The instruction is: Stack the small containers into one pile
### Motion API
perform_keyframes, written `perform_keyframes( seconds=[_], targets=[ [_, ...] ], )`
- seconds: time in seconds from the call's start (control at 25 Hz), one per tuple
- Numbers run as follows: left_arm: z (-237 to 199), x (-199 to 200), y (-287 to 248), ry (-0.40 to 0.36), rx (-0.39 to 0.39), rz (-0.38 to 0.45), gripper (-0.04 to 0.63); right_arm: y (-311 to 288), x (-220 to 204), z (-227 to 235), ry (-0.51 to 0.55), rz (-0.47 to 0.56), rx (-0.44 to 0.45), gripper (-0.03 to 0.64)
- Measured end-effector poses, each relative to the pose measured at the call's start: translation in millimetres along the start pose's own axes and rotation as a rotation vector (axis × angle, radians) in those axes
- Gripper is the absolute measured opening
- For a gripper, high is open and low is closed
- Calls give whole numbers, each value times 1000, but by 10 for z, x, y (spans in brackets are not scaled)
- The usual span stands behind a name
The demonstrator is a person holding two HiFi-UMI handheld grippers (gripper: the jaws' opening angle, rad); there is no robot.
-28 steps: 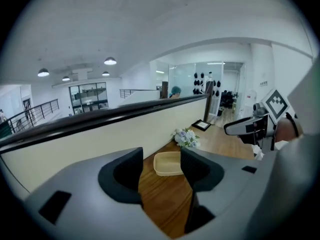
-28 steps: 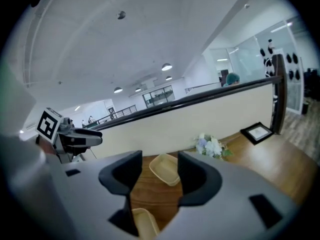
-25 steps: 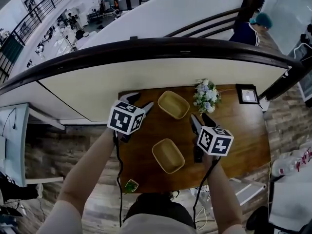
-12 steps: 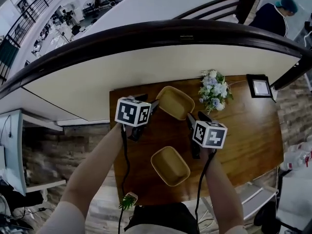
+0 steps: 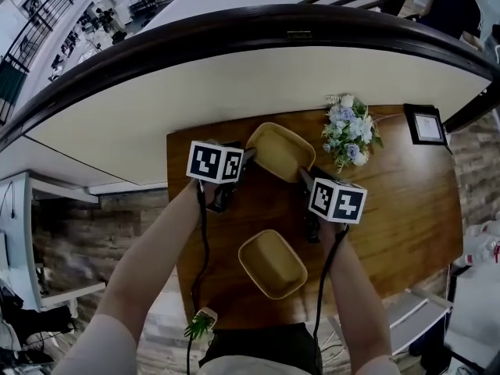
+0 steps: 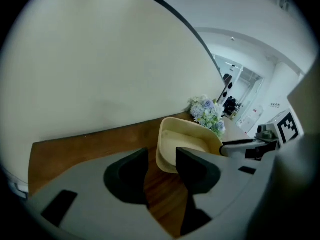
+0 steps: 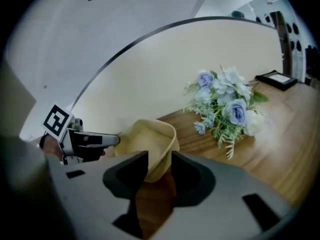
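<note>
On the table (image 5: 391, 209) before me, one container (image 5: 272, 262) sits nearest, at six o'clock from the table's middle. The other container (image 5: 280, 151) lies at twelve o'clock from it, by the far edge. My left gripper (image 5: 244, 161) is at that far container's nine o'clock and my right gripper (image 5: 305, 180) at its four o'clock. Both have jaws just closing, with its rim at the gap between them. The flowers (image 5: 350, 130) lie at its three o'clock, the picture frame (image 5: 427, 125) beyond them, also at three.

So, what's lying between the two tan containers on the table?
Nothing: only bare wooden table separates the far container from the near container, as the head view shows.
</note>
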State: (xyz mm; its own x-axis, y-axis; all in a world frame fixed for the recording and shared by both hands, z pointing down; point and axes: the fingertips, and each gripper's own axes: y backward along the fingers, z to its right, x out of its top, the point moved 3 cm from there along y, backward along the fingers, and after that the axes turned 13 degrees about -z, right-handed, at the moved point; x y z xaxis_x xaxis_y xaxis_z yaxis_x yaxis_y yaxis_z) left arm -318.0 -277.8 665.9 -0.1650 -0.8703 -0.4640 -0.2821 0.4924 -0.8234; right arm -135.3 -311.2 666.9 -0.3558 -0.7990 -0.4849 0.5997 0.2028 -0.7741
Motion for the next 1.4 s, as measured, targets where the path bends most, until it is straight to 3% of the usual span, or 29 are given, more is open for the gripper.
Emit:
perform_keyframes(
  seconds=[0.12, 0.24, 0.44, 0.6, 0.84, 1.12, 1.4],
  targets=[
    [32, 21, 30, 6, -8, 24, 61, 17, 34, -34, 32, 6, -23, 121],
    [112, 54, 145, -23, 2, 46, 46, 92, 53, -25, 45, 8, -65, 81],
    [318, 77, 579, -23, -17, 89, 40, 400, 121, -134, 6, 28, -41, 58],
    [502, 95, 1076, -60, 26, 130, 43, 934, 311, -437, 5, 92, 32, 41],
    [906, 97, 2047, -59, 6, 275, 43, 1943, 478, -1048, 119, 210, 53, 36],
    [1399, 48, 3018, -165, 37, 391, 44, 2879, 426, -1576, 198, 327, 44, 35],
    [1888, -238, 3677, -242, 51, 456, 44, 3587, 129, -1871, 252, 395, 45, 35]
  ],
)
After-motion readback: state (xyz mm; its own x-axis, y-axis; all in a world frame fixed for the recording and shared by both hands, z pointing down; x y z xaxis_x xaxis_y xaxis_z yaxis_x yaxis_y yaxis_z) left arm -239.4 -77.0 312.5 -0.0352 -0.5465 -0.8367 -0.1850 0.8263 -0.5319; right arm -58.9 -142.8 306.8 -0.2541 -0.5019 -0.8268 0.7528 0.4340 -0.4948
